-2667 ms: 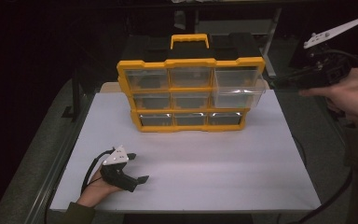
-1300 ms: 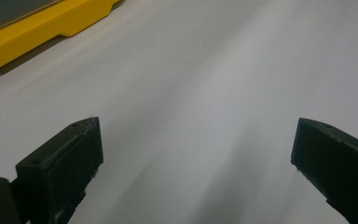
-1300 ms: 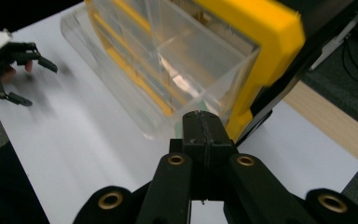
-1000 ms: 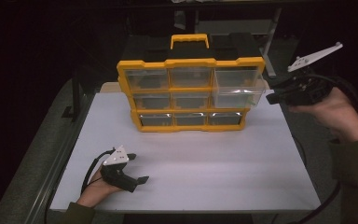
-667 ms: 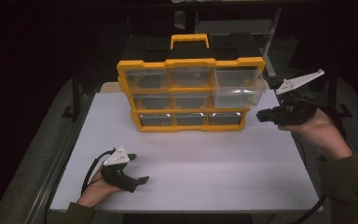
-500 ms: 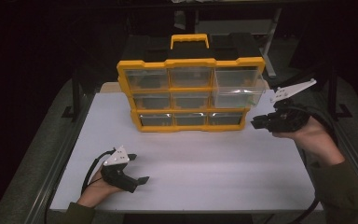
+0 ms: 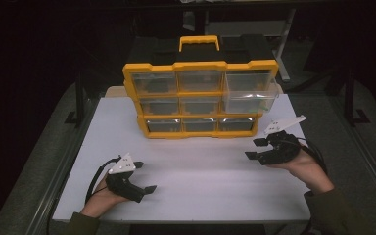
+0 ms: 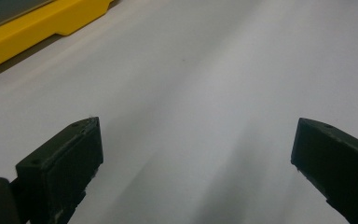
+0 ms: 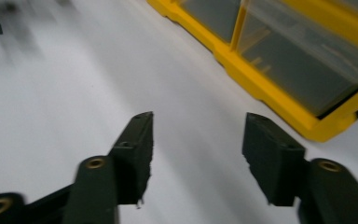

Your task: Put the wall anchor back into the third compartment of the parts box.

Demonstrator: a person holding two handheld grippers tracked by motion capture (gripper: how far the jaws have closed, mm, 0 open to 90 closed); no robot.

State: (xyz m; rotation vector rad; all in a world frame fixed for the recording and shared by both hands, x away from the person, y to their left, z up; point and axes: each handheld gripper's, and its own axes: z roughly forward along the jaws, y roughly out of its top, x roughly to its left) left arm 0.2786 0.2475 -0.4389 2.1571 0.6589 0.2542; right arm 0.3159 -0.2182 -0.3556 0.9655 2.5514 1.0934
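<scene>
High view shows our right tongs (image 7: 254, 149) half-open and empty, jaws just widening, left tongs (image 7: 144, 188) wide and empty; we should square up to the yellow organizer (image 7: 200, 98) ahead before reaching for a drawer.

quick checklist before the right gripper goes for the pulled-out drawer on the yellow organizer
1. Right gripper open: ok; its jaws have just been opening, nothing between them.
2. Right gripper low over the table, near the organizer: ok.
3. Pulled-out drawer, middle row on the right, sticks out: ok.
4. Right gripper lined up with that drawer: not ok, it sits below and in front, apart from the organizer.
5. Left gripper out of the way: ok, open at the near left.
6. Drawer contents: cannot tell.
</scene>
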